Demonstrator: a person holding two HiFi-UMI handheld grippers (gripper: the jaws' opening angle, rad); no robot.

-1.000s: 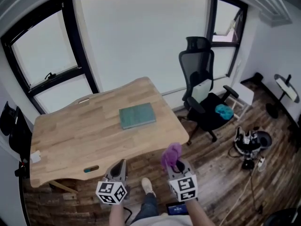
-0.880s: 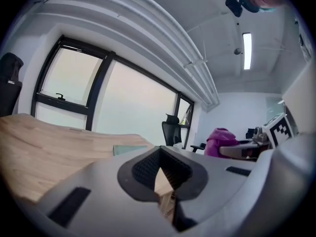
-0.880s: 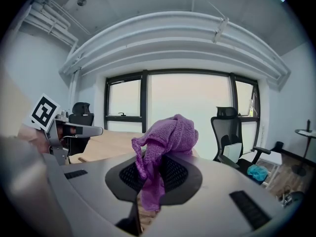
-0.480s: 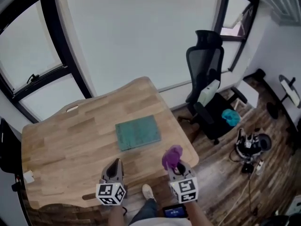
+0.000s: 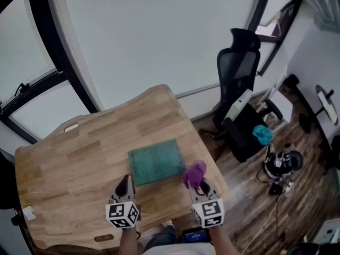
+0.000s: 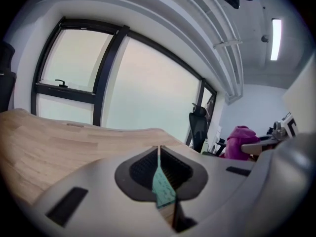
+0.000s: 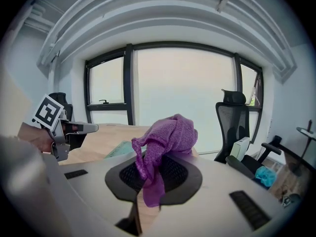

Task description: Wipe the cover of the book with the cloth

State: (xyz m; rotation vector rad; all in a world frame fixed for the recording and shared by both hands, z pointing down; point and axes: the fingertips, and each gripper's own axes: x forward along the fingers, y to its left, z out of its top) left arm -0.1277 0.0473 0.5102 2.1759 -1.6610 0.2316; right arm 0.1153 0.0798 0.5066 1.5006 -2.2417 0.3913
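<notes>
The teal rectangular book [image 5: 155, 162] lies flat on the pale wooden tabletop [image 5: 74, 153], just ahead of both claws and between them. The left claw [image 5: 125, 183] is pressed together with nothing in it. The right claw [image 5: 201, 186] is clamped on a crumpled purple cloth [image 5: 194, 172], which is beside the book's near right corner.

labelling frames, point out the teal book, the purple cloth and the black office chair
teal rectangular book [image 5: 155, 162], head view, middle of cover
purple crumpled cloth [image 5: 194, 173], head view, bunched top
black mesh office chair [image 5: 237, 69], head view, backrest
</notes>
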